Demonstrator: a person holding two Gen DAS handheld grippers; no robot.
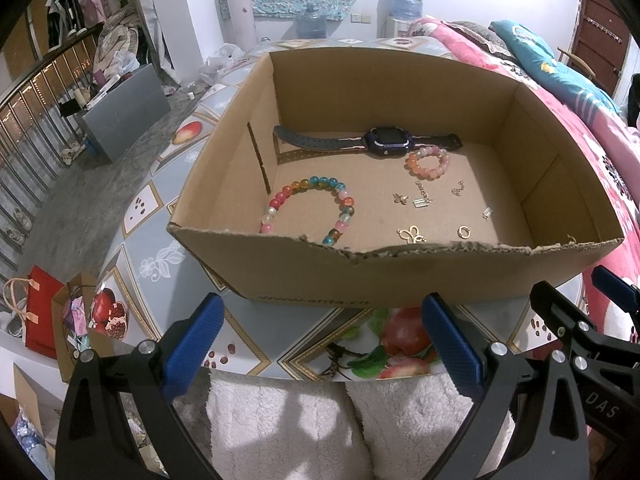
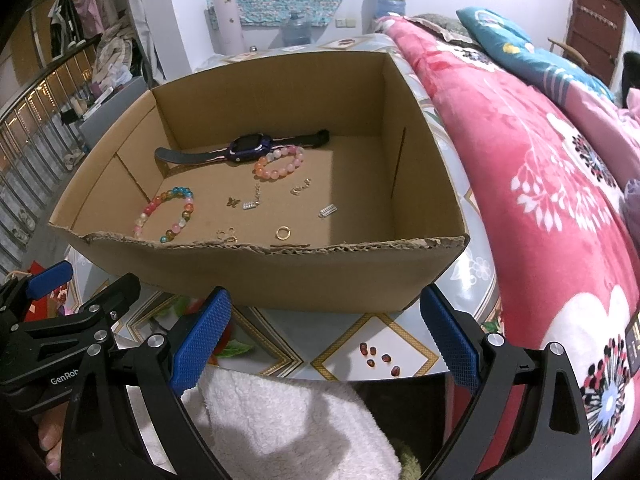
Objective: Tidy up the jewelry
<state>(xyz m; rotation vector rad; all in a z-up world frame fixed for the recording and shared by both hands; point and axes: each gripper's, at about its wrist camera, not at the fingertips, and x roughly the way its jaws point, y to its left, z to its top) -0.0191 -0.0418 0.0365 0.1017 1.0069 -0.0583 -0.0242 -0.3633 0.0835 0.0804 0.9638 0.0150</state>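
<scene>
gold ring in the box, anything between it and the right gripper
Yes: the box's torn front wall stands between the open right gripper and the gold ring, which lies just behind it. The gripper must go over the wall.

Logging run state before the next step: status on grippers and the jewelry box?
Left gripper open, empty. Right gripper open, empty. Both short of cardboard box; watch, two bead bracelets, small charms lie inside. Torn front wall is between grippers and jewelry.
</scene>
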